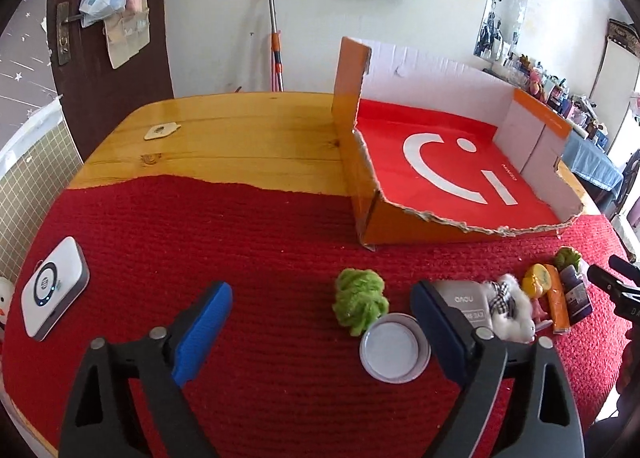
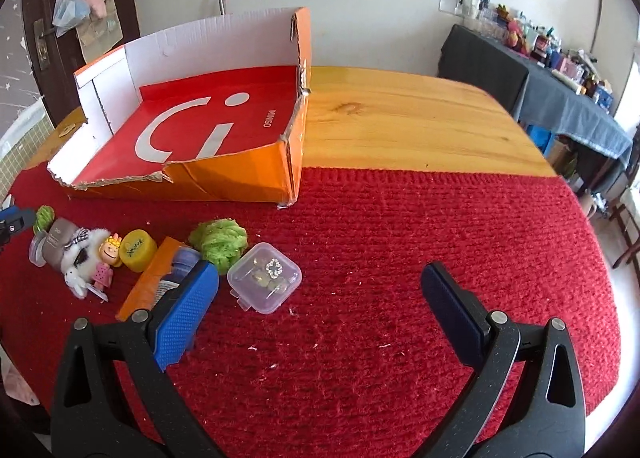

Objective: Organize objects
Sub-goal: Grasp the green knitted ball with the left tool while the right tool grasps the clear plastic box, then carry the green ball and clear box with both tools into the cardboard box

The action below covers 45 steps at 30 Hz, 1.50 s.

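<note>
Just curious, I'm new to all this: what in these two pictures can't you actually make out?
- Grey pouch: left view, finger covers part.
- Orange packet: right view, lower end behind finger.
- Clear box: contents too small to name.
- Shelf items: too small, blurred.
- White device: absent from the right view.

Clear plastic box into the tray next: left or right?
Probably right. The right gripper is open, with the clear plastic box just ahead of its left finger; the left wrist view does not show it.

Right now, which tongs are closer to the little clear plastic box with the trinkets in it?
Right. The right tongs hang open just short of the clear plastic box, which sits beside their blue finger. The left tongs are over by the round white lid, beyond the toy cluster.
</note>
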{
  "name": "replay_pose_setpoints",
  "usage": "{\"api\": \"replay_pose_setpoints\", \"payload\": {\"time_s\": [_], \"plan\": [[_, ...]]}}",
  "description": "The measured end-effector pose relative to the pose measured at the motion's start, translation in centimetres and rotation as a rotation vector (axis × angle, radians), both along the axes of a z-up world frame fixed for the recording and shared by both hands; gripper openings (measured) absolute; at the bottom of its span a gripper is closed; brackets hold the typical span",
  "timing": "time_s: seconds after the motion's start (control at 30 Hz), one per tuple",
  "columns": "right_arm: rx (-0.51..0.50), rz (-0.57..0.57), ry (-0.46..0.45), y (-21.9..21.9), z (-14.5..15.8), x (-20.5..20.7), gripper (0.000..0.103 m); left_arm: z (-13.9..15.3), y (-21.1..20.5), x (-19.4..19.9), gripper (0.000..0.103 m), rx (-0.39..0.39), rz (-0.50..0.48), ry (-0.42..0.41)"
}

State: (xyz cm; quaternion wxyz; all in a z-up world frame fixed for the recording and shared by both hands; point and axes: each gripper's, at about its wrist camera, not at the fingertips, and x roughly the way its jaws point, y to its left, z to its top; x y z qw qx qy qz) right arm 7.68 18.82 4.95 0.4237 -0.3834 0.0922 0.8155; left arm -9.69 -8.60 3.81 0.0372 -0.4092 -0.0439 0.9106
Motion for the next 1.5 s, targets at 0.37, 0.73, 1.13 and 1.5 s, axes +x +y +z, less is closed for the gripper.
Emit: {"api": "replay_pose_setpoints", "payload": {"time_s": [0.37,0.73,1.13,1.5], "plan": [[-0.048,0.025,-0.036,0.4,-1.5,-0.8,0.090,-1.4,0.0,-0.7,0.071,0.028,-0.015,-0.060],[-0.057,0.057,-0.041,-0.1,-1.7,-1.5,0.051,-1.3,0.8,-0.7,0.032,0.071,-0.068,-0.071],[-0.050,0.054,-0.009,-0.5,-0.9,-1.6,0.041,-0.3,1.3,-0.1,0.028,0.064,-0.065,-0.037],[-0.035,0.043,0.014,-0.8,-0.1,-1.5,0.041,0.5,1.7,0.5,0.028,0.069,-0.080,-0.015]]}}
